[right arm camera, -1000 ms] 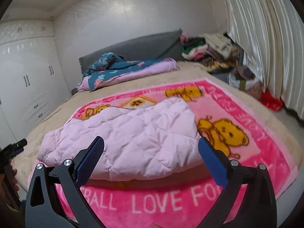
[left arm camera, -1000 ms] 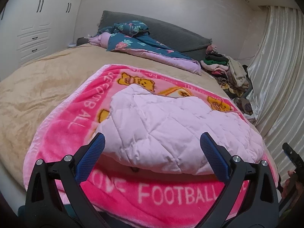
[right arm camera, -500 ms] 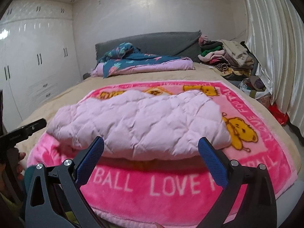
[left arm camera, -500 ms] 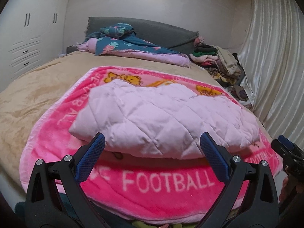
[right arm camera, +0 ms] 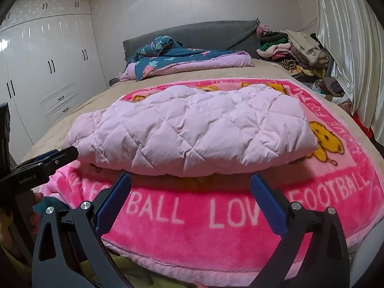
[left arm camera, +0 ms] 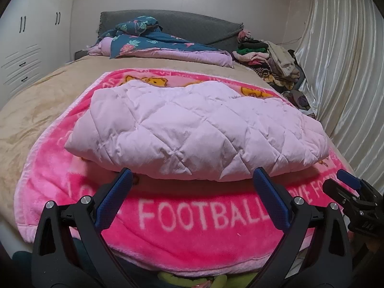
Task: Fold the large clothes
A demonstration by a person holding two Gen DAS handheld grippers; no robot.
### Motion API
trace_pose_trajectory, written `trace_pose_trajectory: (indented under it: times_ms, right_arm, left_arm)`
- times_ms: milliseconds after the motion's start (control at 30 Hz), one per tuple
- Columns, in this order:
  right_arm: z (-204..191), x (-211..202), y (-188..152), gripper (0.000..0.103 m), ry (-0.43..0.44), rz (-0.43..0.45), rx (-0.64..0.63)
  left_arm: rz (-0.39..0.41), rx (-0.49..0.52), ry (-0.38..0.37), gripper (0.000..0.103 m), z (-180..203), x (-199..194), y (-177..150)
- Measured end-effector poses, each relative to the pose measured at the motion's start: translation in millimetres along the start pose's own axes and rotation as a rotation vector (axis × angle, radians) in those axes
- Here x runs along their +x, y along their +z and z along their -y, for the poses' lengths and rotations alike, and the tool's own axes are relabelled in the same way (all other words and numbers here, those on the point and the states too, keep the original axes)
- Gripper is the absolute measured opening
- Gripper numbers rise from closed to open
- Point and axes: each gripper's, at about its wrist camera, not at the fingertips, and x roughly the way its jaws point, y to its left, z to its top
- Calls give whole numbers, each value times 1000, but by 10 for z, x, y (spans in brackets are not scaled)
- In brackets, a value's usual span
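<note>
One quilted pink jacket (left arm camera: 192,132), apparently folded, lies on a pink blanket (left arm camera: 192,216). Left gripper (left arm camera: 192,182) and right gripper (right arm camera: 190,184): both spread wide, empty, just short of it.

Quilted jacket (left arm camera: 196,129) hides blanket (left arm camera: 192,218) centre; jacket underside unseen

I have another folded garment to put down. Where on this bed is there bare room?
Free: the tan bedspread between the pink blanket's left edge and the wardrobe side, and the tan strip between that blanket and the floral quilt. The blanket's near band with lettering is also bare. Crowded: the quilted pink jacket covers the blanket's middle; a clothes pile fills the far right corner.
</note>
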Motion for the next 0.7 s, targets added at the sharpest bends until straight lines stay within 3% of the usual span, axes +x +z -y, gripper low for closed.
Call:
trace_pose_trajectory:
  times_ms: [700]
  right_arm:
    - [-51, 27, 7, 99, -2, 0, -16]
  left_arm:
    - [-6, -11, 0, 94, -26, -4, -19]
